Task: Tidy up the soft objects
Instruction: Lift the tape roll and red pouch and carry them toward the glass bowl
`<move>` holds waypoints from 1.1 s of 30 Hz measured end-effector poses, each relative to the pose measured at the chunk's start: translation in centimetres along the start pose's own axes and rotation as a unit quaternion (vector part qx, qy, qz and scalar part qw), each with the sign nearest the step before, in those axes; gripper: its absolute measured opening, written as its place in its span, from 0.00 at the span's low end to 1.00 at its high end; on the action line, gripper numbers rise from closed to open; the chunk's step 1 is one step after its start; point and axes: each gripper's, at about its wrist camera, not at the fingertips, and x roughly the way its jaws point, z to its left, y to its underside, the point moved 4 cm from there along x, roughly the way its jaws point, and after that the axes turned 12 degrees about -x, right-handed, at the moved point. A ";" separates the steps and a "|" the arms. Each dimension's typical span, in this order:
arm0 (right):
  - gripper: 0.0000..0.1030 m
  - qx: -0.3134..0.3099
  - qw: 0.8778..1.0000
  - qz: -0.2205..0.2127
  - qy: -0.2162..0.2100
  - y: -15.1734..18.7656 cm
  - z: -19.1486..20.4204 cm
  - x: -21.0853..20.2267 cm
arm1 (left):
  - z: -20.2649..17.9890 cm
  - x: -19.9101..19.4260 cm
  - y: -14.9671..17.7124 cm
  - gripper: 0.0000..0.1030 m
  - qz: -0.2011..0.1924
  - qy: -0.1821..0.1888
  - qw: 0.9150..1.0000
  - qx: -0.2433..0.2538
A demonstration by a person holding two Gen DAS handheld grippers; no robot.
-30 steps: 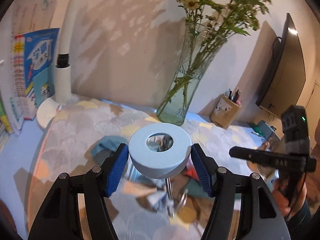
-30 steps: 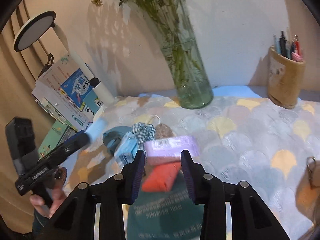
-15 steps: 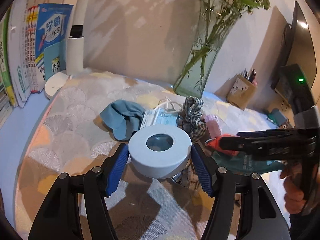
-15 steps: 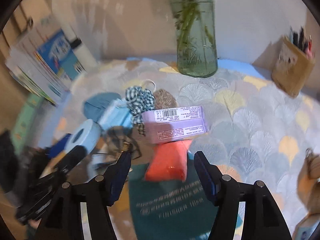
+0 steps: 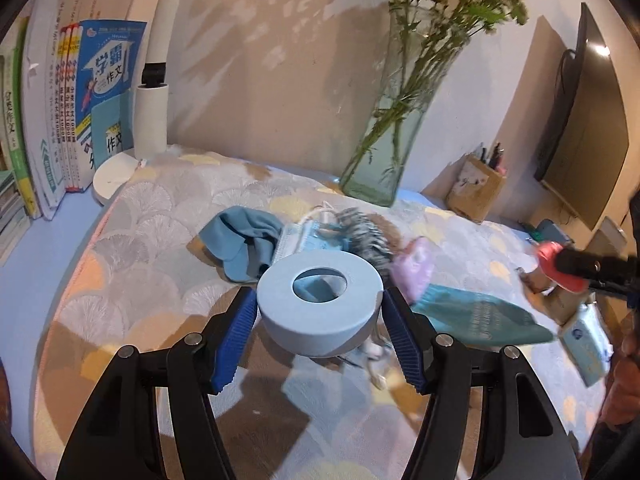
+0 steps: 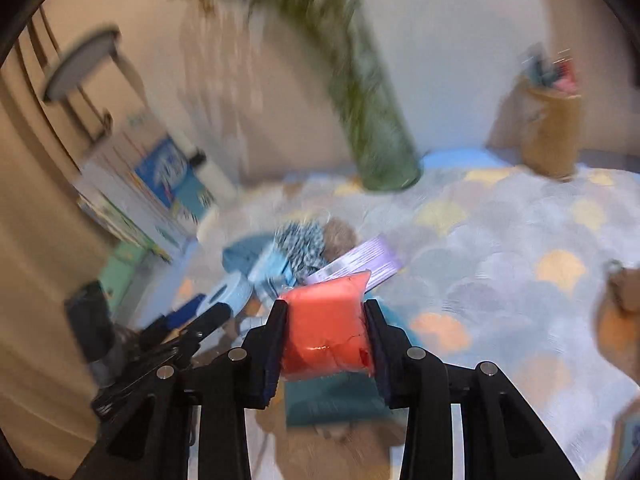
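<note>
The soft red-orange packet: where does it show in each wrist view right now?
Left wrist: soft red-orange packet at far right, clamped in the right gripper, off the cloth.
Right wrist: same packet centre-low, squeezed between that gripper's fingers.
Shared landmark: the glass flower vase at the wall.

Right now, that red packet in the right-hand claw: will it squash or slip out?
The red packet probably squashes: it bulges between the right gripper fingers. Its glossy wrap looks slippery, so it might slide. It likely weighs little.
</note>
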 end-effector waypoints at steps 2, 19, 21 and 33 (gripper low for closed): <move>0.36 -0.002 0.999 -0.002 0.044 1.8 -1.2 -2.3 | -1.2 -1.1 1.2 0.61 0.014 0.015 1.000 0.005; 0.55 -0.032 0.988 0.087 0.126 14.2 -3.8 -2.5 | -7.6 -2.6 8.2 0.61 0.070 0.026 0.994 0.083; 0.51 -0.044 0.985 0.087 0.141 14.7 -3.7 -2.7 | -8.7 -2.9 8.6 0.61 0.075 0.038 0.993 0.088; 0.35 -0.064 0.985 -0.011 0.160 11.5 -2.9 -11.3 | -18.9 -5.1 7.6 0.61 0.056 0.116 0.981 0.148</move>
